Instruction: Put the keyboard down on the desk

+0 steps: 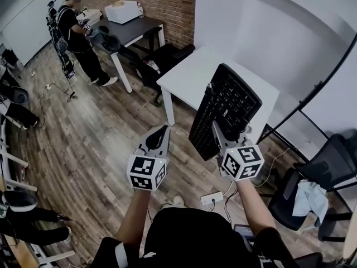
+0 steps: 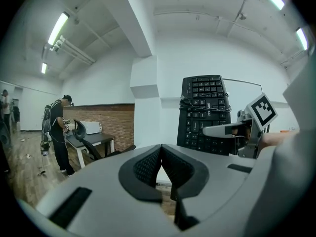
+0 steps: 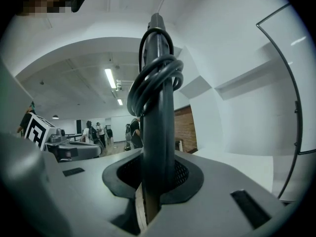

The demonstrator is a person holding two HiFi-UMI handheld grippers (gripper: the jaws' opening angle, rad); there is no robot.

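Note:
A black keyboard (image 1: pixel 223 111) with its cable wound round it stands on edge in the air, just before the white desk (image 1: pixel 192 71). My right gripper (image 1: pixel 216 132) is shut on its near edge; in the right gripper view the keyboard (image 3: pixel 158 107) rises edge-on between the pads. My left gripper (image 1: pixel 160 133) is shut with nothing in it, to the left of the keyboard and apart from it. In the left gripper view, the closed left gripper (image 2: pixel 160 154) points past the keyboard (image 2: pixel 205 113), with the right gripper (image 2: pixel 229 130) clamped on it.
A black office chair (image 1: pixel 321 177) with a cloth on it stands at the right. A power strip (image 1: pixel 212 199) lies on the wood floor. At the far left a person (image 1: pixel 78 35) stands by a second desk (image 1: pixel 131 29). Black chairs (image 1: pixel 162 60) sit behind the white desk.

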